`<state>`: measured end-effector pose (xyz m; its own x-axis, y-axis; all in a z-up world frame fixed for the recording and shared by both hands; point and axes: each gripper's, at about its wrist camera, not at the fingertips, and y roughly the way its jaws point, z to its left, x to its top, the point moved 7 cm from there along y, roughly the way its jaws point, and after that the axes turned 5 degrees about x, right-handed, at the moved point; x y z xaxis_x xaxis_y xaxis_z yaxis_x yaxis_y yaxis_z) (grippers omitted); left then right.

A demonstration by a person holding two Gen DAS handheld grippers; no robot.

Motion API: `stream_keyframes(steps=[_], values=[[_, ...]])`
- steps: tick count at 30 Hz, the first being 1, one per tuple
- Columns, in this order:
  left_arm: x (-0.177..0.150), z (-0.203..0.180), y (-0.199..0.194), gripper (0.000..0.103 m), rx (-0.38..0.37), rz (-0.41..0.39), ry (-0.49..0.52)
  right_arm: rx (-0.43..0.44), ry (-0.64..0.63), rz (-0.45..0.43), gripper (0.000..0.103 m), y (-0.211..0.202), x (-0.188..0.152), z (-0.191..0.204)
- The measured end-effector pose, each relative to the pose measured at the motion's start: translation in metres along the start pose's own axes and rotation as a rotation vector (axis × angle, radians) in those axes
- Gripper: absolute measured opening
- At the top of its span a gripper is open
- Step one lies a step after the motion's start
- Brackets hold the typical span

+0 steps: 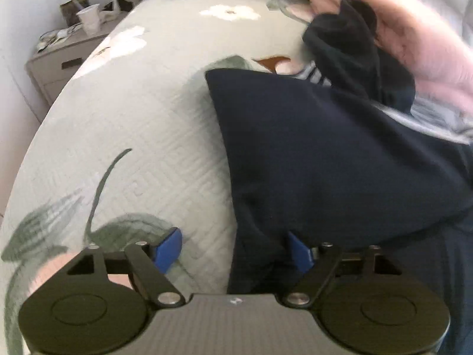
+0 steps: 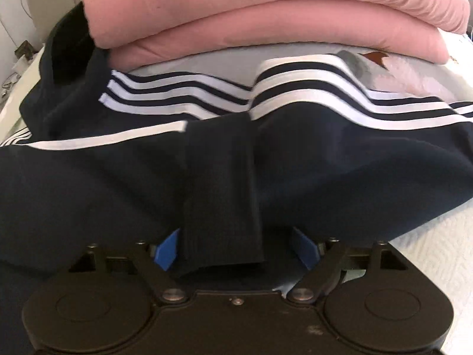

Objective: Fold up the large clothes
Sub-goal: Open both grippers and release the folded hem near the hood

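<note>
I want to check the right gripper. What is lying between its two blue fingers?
In the right wrist view, the ribbed cuff of the navy garment lies between the open right gripper's blue fingers.

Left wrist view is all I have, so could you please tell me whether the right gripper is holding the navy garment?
Observer: No. The right gripper stands open, and the garment's ribbed cuff lies between its spread fingers without being pinched.
Operator: Thank you. Is there striping near that cuff?
Observer: Yes, three white stripes run across the navy garment beyond the cuff.
Operator: And the pink blur in my top corner?
Observer: That is a folded pink cloth, doubled into two thick layers, lying behind the garment.
</note>
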<state>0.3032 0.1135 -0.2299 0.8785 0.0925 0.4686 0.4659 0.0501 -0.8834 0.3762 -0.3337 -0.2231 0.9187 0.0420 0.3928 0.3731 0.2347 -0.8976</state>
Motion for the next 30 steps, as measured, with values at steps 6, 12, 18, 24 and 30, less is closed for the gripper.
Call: stream_keyframes(steps=[6,12,18,24,30], values=[[-0.002,-0.004,-0.03,0.076,-0.042,0.048,-0.097,-0.051,-0.011,-0.057,0.097,-0.031,0.009,0.005],[0.01,-0.026,-0.062,0.081,-0.068,0.065,-0.174,0.059,-0.09,-0.093,0.098,-0.058,0.01,0.039],[0.028,-0.054,-0.076,0.082,-0.107,0.076,-0.188,0.285,0.029,0.009,0.098,-0.052,-0.001,0.038],[0.039,-0.072,-0.072,0.082,-0.024,0.044,-0.185,0.344,0.161,0.006,0.097,-0.05,-0.002,-0.021],[0.04,-0.095,-0.062,0.082,-0.033,0.085,-0.177,0.34,0.325,-0.045,0.098,-0.058,-0.003,-0.111]])
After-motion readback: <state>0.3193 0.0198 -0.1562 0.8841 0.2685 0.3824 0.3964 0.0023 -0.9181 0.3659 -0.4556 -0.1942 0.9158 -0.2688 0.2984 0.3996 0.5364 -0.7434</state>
